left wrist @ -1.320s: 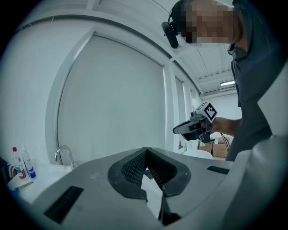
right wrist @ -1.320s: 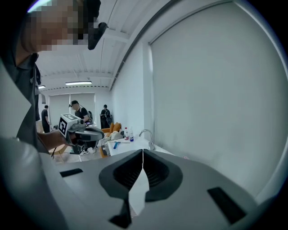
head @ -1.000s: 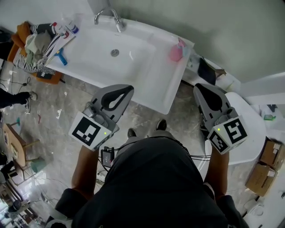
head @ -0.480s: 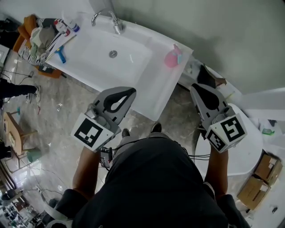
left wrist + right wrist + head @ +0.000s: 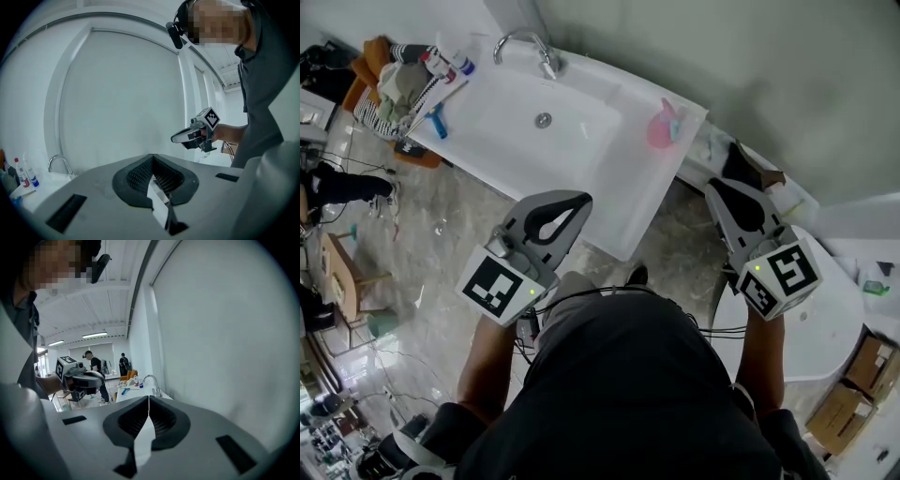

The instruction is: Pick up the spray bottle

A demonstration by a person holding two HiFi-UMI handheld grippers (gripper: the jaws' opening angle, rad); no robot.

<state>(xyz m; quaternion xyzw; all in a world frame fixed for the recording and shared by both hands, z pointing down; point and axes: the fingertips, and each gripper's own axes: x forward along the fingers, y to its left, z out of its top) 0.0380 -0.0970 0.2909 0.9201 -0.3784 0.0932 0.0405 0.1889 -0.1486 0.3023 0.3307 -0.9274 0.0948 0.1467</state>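
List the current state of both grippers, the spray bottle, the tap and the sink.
left gripper: shut, nothing between the jaws.
right gripper: shut, nothing between the jaws.
spray bottle: on the sink ledge, at the end nearer the right gripper, not held.
tap: no running water visible.
sink: basin holds nothing.

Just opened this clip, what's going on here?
A person stands facing a white sink counter with a gripper in each hand. The left gripper and the right gripper both have their fingers shut with nothing between them. They are held out in front of the person and touch nothing. The pink spray bottle stands untouched on the counter's right end, beside the basin and nearer the right gripper. The pickup has not yet begun.
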